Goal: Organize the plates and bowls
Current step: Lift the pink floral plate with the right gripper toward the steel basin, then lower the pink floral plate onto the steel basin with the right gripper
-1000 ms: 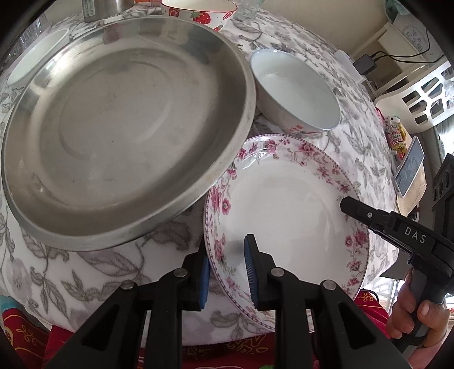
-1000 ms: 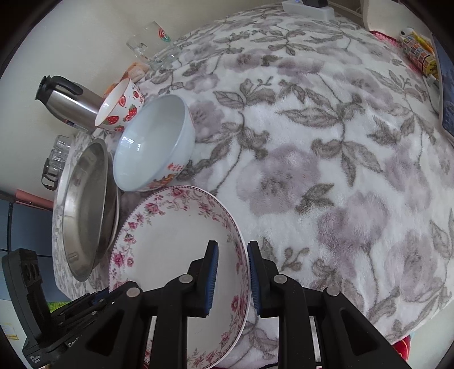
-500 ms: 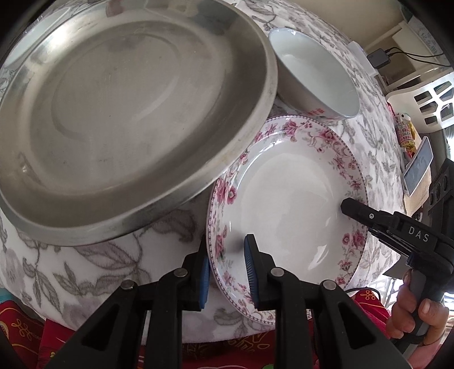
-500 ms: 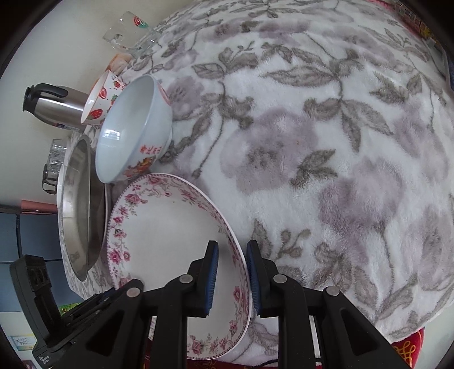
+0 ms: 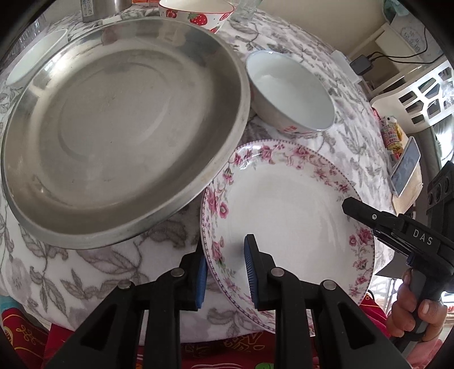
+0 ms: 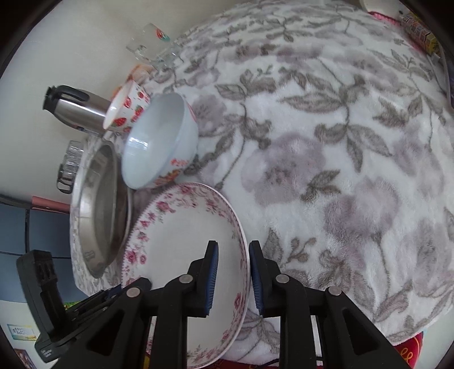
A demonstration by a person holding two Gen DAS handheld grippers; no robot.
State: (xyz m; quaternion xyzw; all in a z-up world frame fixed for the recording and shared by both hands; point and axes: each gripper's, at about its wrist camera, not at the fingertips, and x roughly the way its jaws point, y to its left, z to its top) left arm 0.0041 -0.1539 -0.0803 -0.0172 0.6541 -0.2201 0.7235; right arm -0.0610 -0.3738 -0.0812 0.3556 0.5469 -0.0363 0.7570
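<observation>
Two black grippers pinching opposite rims of a white, pink-flowered ceramic plate (image 5: 286, 204), left gripper (image 5: 225, 269) clamping, right gripper (image 6: 232, 275) jaws just loosening slightly, large round steel tray (image 5: 122, 125) lying beside.

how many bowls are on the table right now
3. A white bowl sits beside the steel plate, behind the floral plate. A strawberry bowl stands at the far edge. Another white bowl, partly cut off, is at far left. More may be hidden.
</observation>
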